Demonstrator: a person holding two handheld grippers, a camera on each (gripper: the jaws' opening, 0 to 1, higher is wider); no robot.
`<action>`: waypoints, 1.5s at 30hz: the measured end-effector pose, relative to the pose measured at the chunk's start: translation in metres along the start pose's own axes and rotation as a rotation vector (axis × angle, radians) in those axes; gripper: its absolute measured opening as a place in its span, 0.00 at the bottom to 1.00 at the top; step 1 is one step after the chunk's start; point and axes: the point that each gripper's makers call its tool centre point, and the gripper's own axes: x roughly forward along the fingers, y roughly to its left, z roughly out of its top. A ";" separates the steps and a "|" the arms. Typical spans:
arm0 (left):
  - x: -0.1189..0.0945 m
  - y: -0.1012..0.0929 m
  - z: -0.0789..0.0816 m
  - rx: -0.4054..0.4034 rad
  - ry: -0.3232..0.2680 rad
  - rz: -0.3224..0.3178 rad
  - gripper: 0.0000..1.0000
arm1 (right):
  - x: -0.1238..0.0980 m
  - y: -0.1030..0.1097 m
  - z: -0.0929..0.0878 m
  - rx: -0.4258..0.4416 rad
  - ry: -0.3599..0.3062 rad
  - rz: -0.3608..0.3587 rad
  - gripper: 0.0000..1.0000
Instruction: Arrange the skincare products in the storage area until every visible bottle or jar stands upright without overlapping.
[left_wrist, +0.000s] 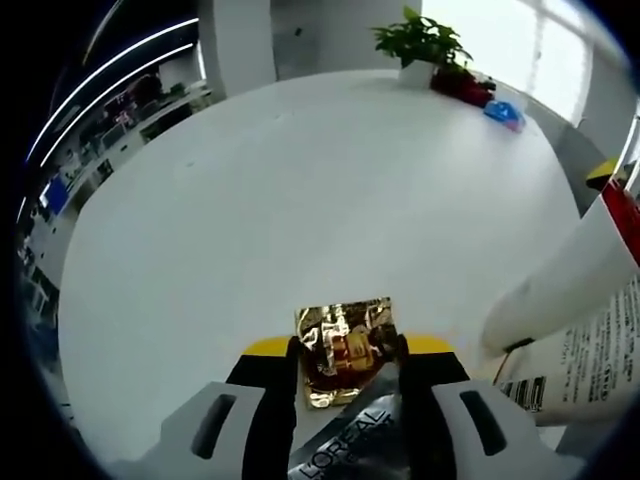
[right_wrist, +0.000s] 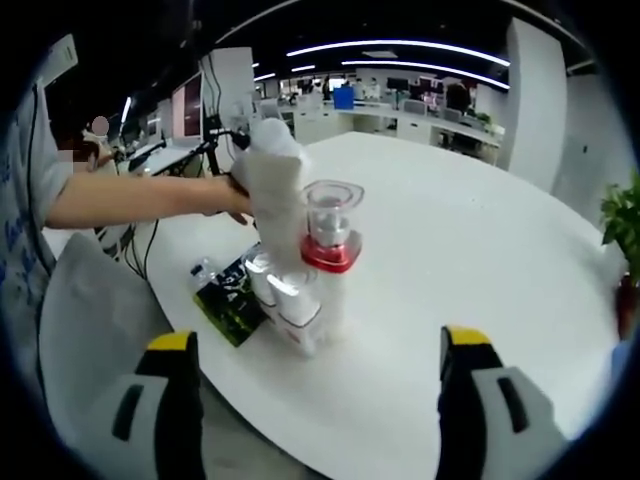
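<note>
In my left gripper view, the left gripper (left_wrist: 347, 362) has its jaws pinching a shiny gold sachet (left_wrist: 345, 347), held just above the white table (left_wrist: 300, 190). A silver packet with dark lettering (left_wrist: 345, 455) lies below it between the jaws. Just to the right stands a white tube with black print (left_wrist: 590, 330), its base near the jaw. Far across the table I see a potted plant (left_wrist: 420, 45), with a red item and a blue item beside it.

In my right gripper view, the right gripper (right_wrist: 318, 375) has its jaws spread wide with nothing between them. Ahead, near the table edge, several products cluster upright: a small white jar (right_wrist: 298, 310), touching a bottle with a red collar and clear cap (right_wrist: 332, 235). A dark green packet (right_wrist: 232, 300) lies flat beside them. Behind, a person's hand (right_wrist: 235, 200) meets a tall white tube (right_wrist: 275, 180).
</note>
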 end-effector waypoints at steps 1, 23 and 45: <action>0.000 0.000 0.000 -0.005 -0.003 0.002 0.36 | 0.000 0.001 0.000 0.000 0.001 0.002 1.00; -0.002 0.011 0.010 0.005 -0.045 0.016 0.36 | -0.004 0.001 0.001 0.003 0.007 -0.006 1.00; -0.012 0.020 0.014 0.012 -0.073 0.051 0.36 | -0.005 0.004 0.011 0.000 -0.020 0.003 1.00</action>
